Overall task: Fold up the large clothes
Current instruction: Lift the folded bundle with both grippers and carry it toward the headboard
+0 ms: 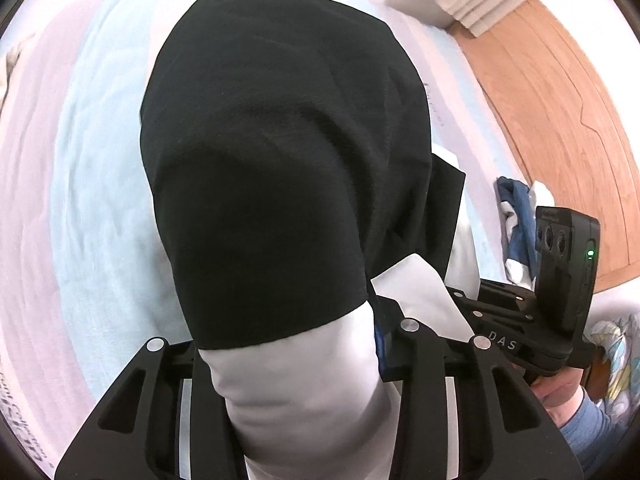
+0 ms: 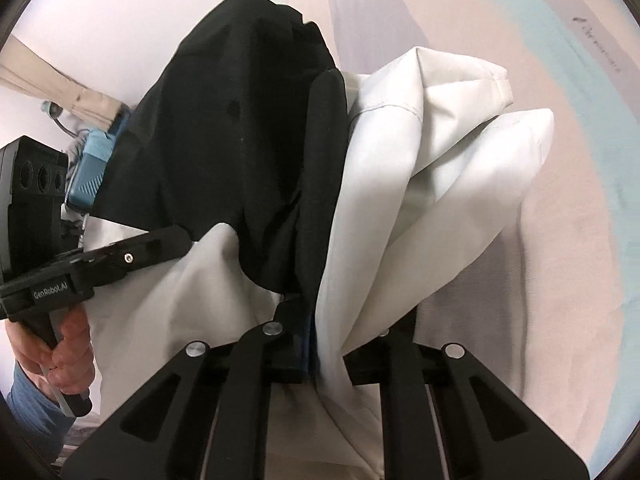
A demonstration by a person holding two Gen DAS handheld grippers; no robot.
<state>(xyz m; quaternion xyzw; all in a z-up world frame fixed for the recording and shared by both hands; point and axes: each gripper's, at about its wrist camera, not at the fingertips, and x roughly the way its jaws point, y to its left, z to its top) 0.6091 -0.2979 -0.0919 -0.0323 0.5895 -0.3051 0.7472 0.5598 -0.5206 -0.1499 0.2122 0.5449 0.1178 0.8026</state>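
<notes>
Black-and-white garment [image 1: 280, 160]: soft, limp, light; best taken by edges. Left hand-held gripper [image 1: 296, 384] and right hand-held gripper [image 2: 320, 344] each clamped its white cloth.

The letters "DAS" stand in pale print on the black body of the right gripper [image 1: 504, 340], seen from the left wrist camera. "GenRobot.AI" stands in small pale letters on the black body of the left gripper [image 2: 52, 292], seen from the right wrist camera. Dark printed marks run along the bed sheet [image 2: 600, 52], too blurred to read.
</notes>
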